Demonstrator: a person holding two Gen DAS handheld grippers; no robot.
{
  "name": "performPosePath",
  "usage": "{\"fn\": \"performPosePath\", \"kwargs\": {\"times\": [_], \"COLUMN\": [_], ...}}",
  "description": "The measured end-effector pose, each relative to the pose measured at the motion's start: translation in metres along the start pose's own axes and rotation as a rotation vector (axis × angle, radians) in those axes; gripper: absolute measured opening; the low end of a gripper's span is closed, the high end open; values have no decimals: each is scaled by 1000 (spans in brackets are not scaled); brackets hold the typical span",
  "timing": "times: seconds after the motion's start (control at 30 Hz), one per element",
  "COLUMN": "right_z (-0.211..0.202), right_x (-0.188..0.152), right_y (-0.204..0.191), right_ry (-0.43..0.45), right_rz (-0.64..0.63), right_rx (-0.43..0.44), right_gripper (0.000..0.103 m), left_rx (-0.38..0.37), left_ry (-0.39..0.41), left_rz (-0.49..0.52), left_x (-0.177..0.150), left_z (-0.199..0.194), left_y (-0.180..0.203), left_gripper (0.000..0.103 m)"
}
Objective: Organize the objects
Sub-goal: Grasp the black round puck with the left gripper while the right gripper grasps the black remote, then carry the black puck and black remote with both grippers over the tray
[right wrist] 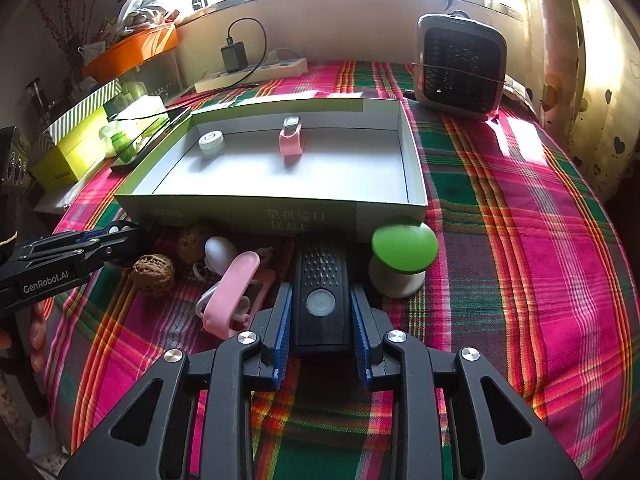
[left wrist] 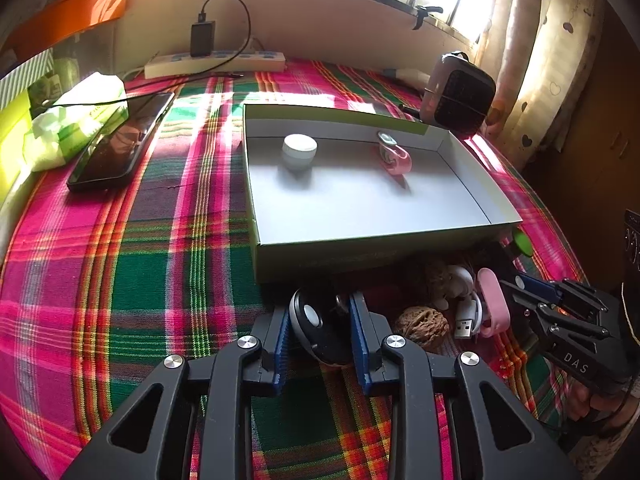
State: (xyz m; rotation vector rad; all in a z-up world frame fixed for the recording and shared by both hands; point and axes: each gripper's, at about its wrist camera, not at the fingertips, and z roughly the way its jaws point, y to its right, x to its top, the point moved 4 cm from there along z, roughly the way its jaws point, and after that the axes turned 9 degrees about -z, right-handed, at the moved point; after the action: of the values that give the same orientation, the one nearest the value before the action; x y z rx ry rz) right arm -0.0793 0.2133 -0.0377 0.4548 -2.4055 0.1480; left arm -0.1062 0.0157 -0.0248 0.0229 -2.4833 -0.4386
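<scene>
My left gripper (left wrist: 320,310) is shut on a round black-and-silver gadget (left wrist: 316,326) with a white button, just in front of the open shallow box (left wrist: 360,248). My right gripper (right wrist: 320,308) is shut on a black rectangular gadget (right wrist: 320,280) with a round button, which lies on the cloth against the box's front wall (right wrist: 240,212). Inside the box stand a white round jar (left wrist: 299,152) and a pink holder (left wrist: 394,156). Between the grippers lie two walnuts (right wrist: 154,274), a white egg-shaped piece (right wrist: 219,252) and a pink clip (right wrist: 232,292) with a white cable.
A green-capped mushroom-shaped object (right wrist: 404,246) stands right of the right gripper. A phone (left wrist: 120,148) and a tissue pack (left wrist: 76,120) lie left of the box. A power strip (left wrist: 216,64) sits at the back wall and a small heater (right wrist: 460,64) at back right. Plaid cloth covers the table.
</scene>
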Motion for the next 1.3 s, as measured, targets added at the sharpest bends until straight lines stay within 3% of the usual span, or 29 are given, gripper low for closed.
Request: {"fn": "performPosePath", "kwargs": {"times": [0.9, 1.3], "right_z": [-4, -17], "right_x": [-2, 3], "right_y": [1, -2], "right_ry": [11, 39], "right_rz": [11, 5], "right_rx": [0, 8], "right_gripper": [28, 28], "left_rx": [8, -8], "left_ry": [4, 40], "left_rz": [11, 29], "left_x": [-1, 2], "left_z": [-2, -21], "left_y": [0, 9], "left_gripper": [24, 24]}}
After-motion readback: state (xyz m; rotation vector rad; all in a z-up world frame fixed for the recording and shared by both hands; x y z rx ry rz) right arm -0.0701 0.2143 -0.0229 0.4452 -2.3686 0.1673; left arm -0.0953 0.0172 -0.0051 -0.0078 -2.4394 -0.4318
